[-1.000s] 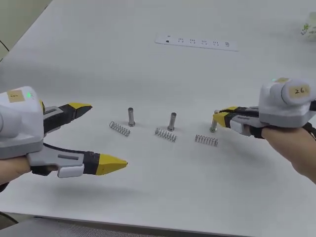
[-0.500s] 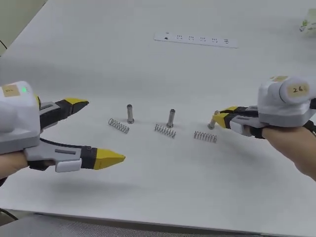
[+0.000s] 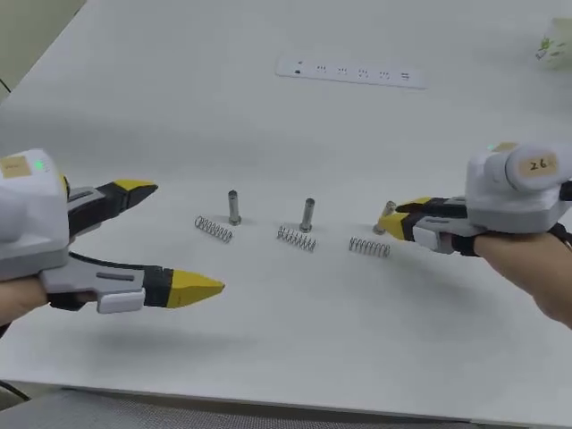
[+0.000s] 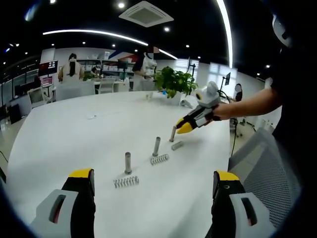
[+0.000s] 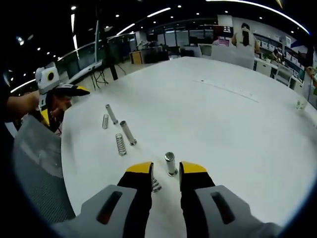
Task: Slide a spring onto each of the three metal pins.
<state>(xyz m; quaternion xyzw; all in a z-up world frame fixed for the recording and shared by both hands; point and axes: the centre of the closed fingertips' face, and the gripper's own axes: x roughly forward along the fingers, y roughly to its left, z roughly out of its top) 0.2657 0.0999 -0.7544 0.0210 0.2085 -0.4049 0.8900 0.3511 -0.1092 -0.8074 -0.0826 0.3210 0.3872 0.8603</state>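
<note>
Three short metal pins stand upright in a row on the white table: left pin [image 3: 234,206], middle pin [image 3: 307,214], right pin [image 3: 386,217]. A loose spring lies in front of each: [image 3: 214,230], [image 3: 296,239], [image 3: 369,248]. My left gripper [image 3: 170,238] is held wide open, well left of the row, with nothing between its jaws. My right gripper [image 3: 394,222] is at the right pin [image 5: 171,163], which stands in the narrow gap at its tips. I see no contact. The nearest spring [image 5: 155,185] lies partly under its left jaw.
A white power strip [image 3: 350,73] lies far back on the table [image 3: 295,340]. A small green object [image 3: 556,46] sits at the back right edge. A potted plant [image 4: 173,82] and people stand beyond the table.
The head camera has shifted a little. The right gripper's tips have sunk slightly beside the right pin. The left gripper stays wide open; pins and springs have not moved.
</note>
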